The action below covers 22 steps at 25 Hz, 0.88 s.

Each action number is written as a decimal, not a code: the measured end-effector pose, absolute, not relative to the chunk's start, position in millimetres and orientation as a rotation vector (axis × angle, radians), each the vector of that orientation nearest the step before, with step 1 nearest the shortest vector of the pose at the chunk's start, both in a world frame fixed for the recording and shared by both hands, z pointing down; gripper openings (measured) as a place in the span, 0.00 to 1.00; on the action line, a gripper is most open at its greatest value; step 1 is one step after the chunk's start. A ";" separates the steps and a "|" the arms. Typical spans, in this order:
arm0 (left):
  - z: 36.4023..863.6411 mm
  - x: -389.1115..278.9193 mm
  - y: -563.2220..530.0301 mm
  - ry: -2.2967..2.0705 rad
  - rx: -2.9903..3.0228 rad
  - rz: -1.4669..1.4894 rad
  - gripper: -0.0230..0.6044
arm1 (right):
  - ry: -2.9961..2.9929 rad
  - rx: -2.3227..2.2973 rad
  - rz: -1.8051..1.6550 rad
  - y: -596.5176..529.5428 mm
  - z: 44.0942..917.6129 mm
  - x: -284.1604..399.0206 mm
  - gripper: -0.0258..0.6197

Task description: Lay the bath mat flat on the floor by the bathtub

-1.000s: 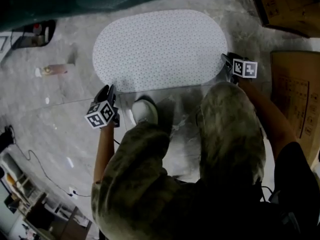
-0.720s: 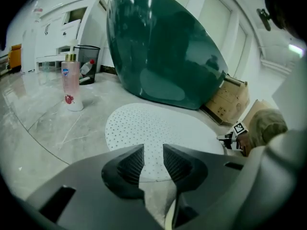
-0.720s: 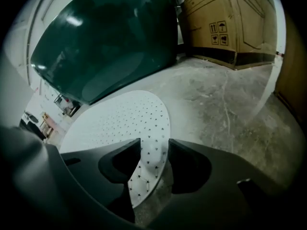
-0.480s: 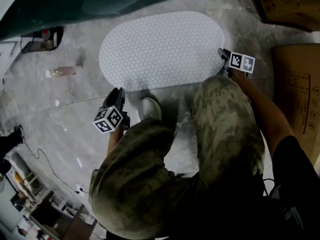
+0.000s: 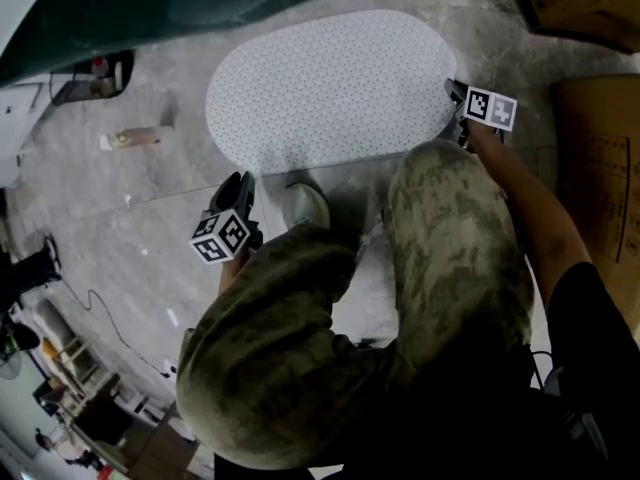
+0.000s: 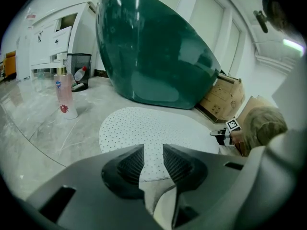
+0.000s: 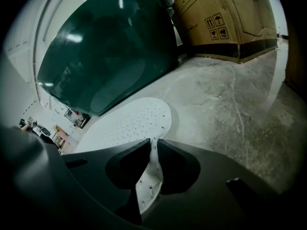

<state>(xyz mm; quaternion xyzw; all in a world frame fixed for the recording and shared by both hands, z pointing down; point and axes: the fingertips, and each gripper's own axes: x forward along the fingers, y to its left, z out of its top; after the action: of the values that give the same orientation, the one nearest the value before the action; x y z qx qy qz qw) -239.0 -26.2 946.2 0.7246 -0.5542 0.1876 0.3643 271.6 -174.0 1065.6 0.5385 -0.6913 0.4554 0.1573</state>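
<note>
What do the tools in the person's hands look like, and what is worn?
The left gripper and right gripper are dark plastic, each with a cube of black-and-white square markers. Camouflage trousers, black short-sleeved top, pale shoe.

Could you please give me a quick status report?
Left gripper open, empty. Right gripper just closed further, pinching bath mat edge. Mat otherwise flat beside bathtub. Shoe by near edge.
</note>
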 end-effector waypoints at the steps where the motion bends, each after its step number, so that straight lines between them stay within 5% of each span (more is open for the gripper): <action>1: 946.4 -239.0 -25.0 -1.430 1.861 0.476 0.25 | -1.974 1.538 1.311 -173.1 1067.3 272.6 0.15; 8: 950.7 -237.6 -26.3 -1.434 1.856 0.412 0.25 | -1.930 1.496 1.260 -160.6 1071.6 274.5 0.19; 13: 960.3 -242.5 -44.0 -1.395 1.888 0.397 0.25 | -1.888 1.525 1.164 -162.2 1062.0 285.1 0.36; 22: 931.8 -247.0 -68.6 -1.170 1.814 0.442 0.25 | -1.702 1.612 1.260 -92.9 996.9 295.7 0.28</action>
<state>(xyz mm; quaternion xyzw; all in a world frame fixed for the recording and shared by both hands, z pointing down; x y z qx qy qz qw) -247.0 -68.6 931.8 0.7342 -0.4738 0.1789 0.4522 295.7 -92.9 996.9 0.5885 -0.6211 0.4598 0.2378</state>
